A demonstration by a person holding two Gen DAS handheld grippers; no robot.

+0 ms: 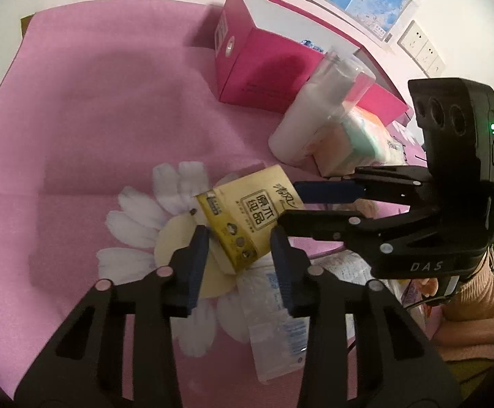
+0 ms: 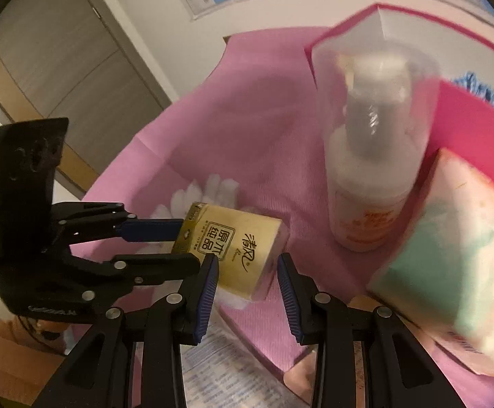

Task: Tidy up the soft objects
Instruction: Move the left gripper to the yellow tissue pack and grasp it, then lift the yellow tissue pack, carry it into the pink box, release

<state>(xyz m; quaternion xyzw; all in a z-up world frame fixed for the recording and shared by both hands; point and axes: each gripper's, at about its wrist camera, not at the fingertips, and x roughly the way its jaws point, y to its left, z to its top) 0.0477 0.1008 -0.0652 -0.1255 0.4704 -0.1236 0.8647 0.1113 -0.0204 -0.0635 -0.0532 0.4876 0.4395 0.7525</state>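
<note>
Your left tongs (image 1: pixel 238 255) pinch the yellow tissue pack (image 1: pixel 247 219) above the flower mat (image 1: pixel 138 224). Your right tongs (image 2: pixel 247 280) are open beside it. The wipes (image 1: pixel 274 323), bottle (image 1: pixel 315 115) and pastel pack (image 1: pixel 356 139) still lie outside the pink box (image 1: pixel 247 68).

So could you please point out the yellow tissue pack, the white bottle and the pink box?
yellow tissue pack (image 1: pixel 250 217): left wrist view, printed front face.
white bottle (image 2: pixel 366 200): right wrist view, white body.
pink box (image 1: pixel 247 68): left wrist view, magenta side.
</note>
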